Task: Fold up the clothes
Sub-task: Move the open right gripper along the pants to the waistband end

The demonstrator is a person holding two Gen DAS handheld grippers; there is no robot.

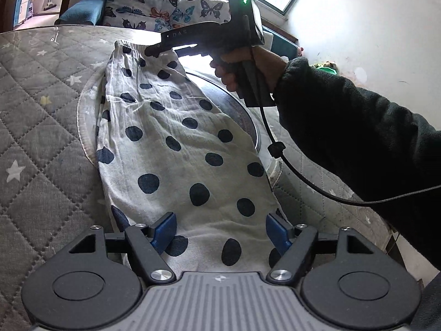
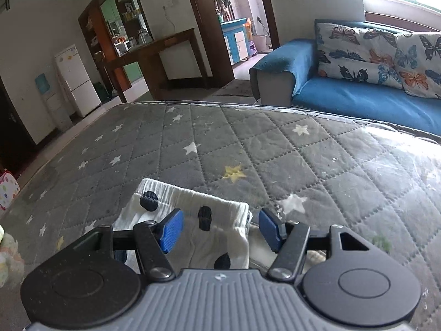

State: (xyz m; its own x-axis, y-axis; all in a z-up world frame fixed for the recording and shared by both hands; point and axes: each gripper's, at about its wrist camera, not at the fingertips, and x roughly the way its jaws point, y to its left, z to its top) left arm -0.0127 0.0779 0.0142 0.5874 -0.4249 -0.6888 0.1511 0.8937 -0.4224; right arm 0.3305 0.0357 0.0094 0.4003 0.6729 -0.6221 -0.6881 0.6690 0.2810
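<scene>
A white garment with dark blue dots (image 1: 176, 149) lies lengthwise on the grey quilted star-print table cover (image 1: 41, 115). My left gripper (image 1: 222, 230) stands open over its near end, blue pads (image 1: 165, 229) wide apart with cloth lying between and below them, not pinched. At the far end a hand in a dark sleeve (image 1: 358, 127) holds my right gripper (image 1: 151, 51) just over the gathered waistband. In the right wrist view that gripper (image 2: 220, 229) is open, and the waistband edge of the garment (image 2: 193, 207) sits between and under its pads.
A round disc (image 1: 242, 115) sits under the garment's right side. A black cable (image 1: 303, 176) hangs from the right gripper across the table. Beyond the far table edge stands a blue sofa (image 2: 358, 102) with butterfly cushions (image 2: 372, 55). Bare table cover (image 2: 275, 151) spreads ahead.
</scene>
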